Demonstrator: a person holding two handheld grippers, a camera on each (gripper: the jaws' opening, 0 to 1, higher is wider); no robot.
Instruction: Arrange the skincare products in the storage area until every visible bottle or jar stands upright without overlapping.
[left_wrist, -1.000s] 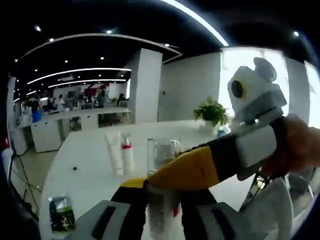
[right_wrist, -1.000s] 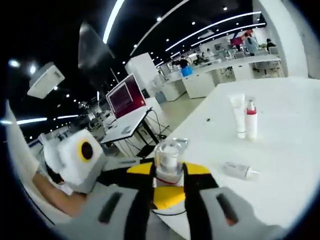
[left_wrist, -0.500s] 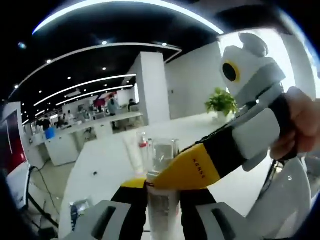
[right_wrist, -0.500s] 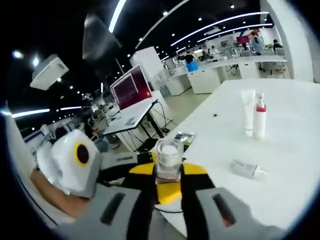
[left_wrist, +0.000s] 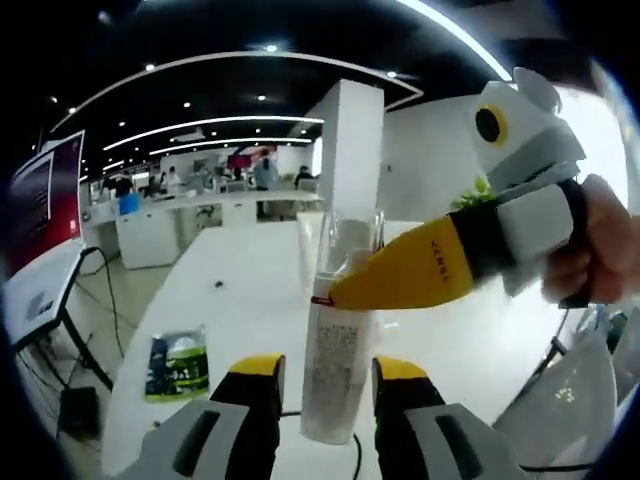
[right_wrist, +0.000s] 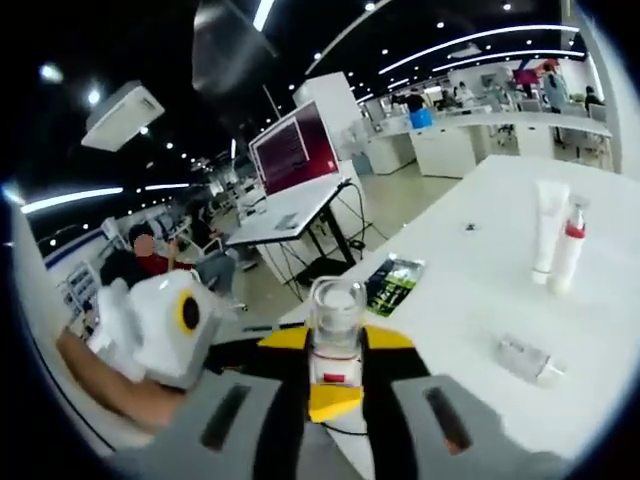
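A tall pale bottle with a clear cap (left_wrist: 338, 330) was seen upright above a white table (left_wrist: 250, 300), between the two yellow-tipped jaws of the left gripper (left_wrist: 328, 385). In the left gripper view a narrow gap appeared on each side of the bottle, so it could not be told whether those jaws were pressing it or only standing beside it. The right gripper (right_wrist: 335, 345) was closed on the bottle's neck just under the clear cap; its yellow jaw was also seen in the left gripper view, reaching in from the right with a person's hand (left_wrist: 598, 250) behind it.

Further off on the table, a white tube (right_wrist: 546, 238) and a red-collared bottle (right_wrist: 567, 255) stood upright just beside each other, a small clear bottle (right_wrist: 527, 357) lay on its side, and a green sachet (right_wrist: 392, 283) lay flat nearer the table edge.

It was judged that the held bottle could tip if the neck grip were released before its base was seated, since it was tall and narrow. The lying bottle could be knocked or rolled during placement.

Small print covered the held bottle's label but was too fine to be read. Short black lettering on the yellow jaw was also illegible.
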